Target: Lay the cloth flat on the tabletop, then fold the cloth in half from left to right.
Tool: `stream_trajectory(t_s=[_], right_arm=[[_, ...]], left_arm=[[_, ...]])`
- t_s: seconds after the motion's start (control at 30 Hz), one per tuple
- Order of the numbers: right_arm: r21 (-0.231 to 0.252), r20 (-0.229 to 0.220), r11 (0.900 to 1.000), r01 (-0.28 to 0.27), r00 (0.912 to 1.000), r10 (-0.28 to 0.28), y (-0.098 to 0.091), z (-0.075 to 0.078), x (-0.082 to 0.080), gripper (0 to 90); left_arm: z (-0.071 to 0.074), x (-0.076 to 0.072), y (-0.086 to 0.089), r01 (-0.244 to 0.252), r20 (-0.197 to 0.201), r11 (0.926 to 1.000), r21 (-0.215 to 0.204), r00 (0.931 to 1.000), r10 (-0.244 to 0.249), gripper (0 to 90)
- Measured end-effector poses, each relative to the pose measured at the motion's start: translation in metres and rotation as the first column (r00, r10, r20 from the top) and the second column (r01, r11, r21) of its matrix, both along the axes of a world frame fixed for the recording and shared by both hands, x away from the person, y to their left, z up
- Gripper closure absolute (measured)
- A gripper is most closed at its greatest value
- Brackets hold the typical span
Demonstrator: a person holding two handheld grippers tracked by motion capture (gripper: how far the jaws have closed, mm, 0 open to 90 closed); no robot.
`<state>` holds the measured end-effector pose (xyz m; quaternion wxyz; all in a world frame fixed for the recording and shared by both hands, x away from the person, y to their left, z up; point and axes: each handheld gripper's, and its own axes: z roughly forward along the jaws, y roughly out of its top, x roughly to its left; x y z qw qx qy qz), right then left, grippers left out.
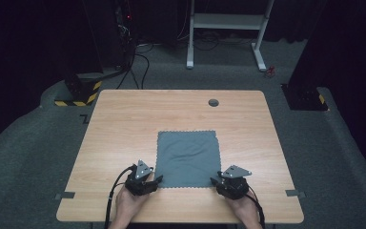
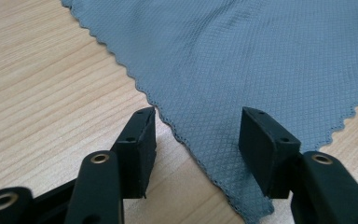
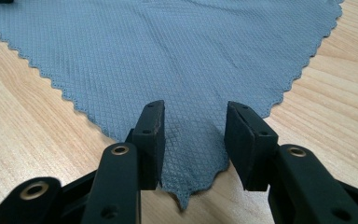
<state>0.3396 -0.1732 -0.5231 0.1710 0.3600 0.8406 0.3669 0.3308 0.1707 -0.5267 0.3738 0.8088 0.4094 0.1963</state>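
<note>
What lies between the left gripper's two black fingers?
The near left corner of the grey scallop-edged cloth on the wooden table, unpinched, in the left gripper view.

- A grey cloth (image 1: 188, 159) with scalloped edges lies flat on the wooden tabletop (image 1: 124, 124), nearer the person's side.
- The left claw (image 1: 156, 180) sits just beside the cloth's near left corner, jaws seemingly apart, though they are small here.
- The right claw (image 1: 214, 181) sits at the near right corner.
- A hand (image 1: 127, 204) holds each one from the bottom edge.
- A round grommet hole (image 1: 213, 102) lies near the far edge.
</note>
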Motion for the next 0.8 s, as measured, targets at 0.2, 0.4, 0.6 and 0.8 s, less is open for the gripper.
stream_trajectory(t_s=[0.2, 0.4, 0.6, 0.8], right_arm=[[-0.003, 0.002, 1.0000, -0.008, 1.0000, 0.008, 0.000, 0.000, 0.000, 58.0], [0.012, 0.003, 0.9992, 0.038, 0.9993, -0.039, 0.005, 0.005, 0.000, 55.2], [0.010, 0.043, 0.9995, -0.031, 0.9986, 0.031, 0.031, 0.012, -0.003, 65.3], [0.017, 0.020, 0.9891, -0.146, 0.9891, 0.146, 0.066, 0.011, 0.005, 76.0]], left_arm=[[0.000, 0.001, 0.000, 0.003, -0.011, 1.0000, -0.006, 0.9999, -0.003, 43.7], [0.005, 0.012, 0.005, 0.000, -0.059, 0.9994, -0.033, 0.9982, -0.002, 40.8], [0.012, 0.032, 0.004, -0.014, -0.058, 0.9994, -0.032, 0.9982, 0.012, 41.6], [0.017, 0.062, -0.001, -0.036, -0.056, 0.9992, -0.015, 0.9978, 0.035, 42.4]])
